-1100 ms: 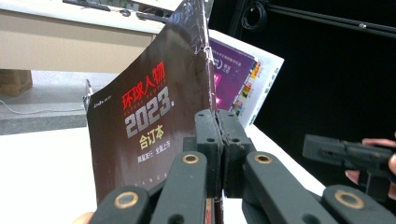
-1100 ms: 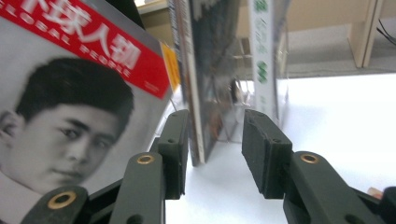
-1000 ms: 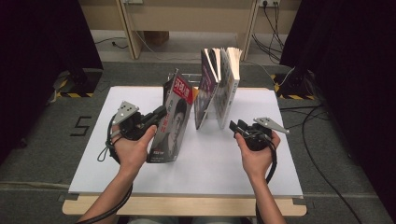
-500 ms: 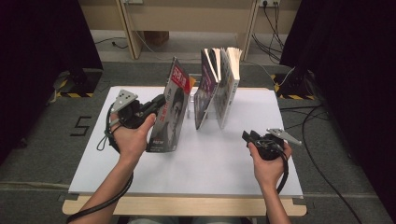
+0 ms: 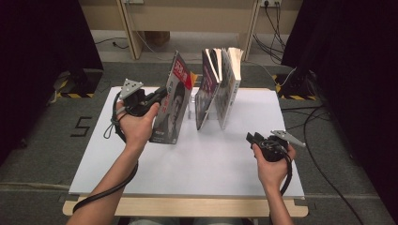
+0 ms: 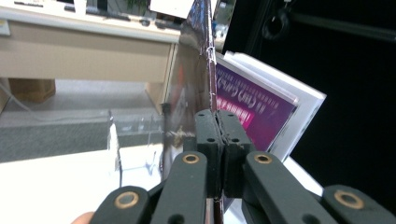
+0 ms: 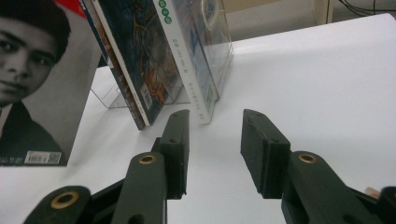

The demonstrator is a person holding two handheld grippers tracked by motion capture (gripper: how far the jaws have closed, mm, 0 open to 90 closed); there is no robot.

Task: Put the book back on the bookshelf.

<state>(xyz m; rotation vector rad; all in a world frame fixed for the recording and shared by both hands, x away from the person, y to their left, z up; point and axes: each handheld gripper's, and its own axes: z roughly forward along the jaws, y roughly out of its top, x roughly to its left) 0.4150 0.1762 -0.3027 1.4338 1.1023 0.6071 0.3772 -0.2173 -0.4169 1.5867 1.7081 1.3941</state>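
A magazine (image 5: 174,101) with a portrait cover and a red top stands tilted at the left of the white tabletop (image 5: 211,164). My left gripper (image 5: 158,96) is shut on its left edge; in the left gripper view the jaws (image 6: 216,116) meet on the thin glossy magazine (image 6: 191,70). Its lower edge is at or just above the table. To its right, other books (image 5: 220,89) lean in a clear stand (image 5: 190,112). My right gripper (image 5: 252,138) is low at the table's right, open, with nothing between its fingers (image 7: 215,116), facing the books (image 7: 154,60).
A purple-covered book (image 6: 252,102) leans just behind the held magazine. Bare white surface lies in front of the stand and around the right hand. Cables (image 5: 324,122) run on the floor to the right. Wooden desk legs (image 5: 129,28) stand beyond the table.
The left hand has carried the magazine a little farther from the person and up. The right hand has drawn back to the right and down toward the table's near side.
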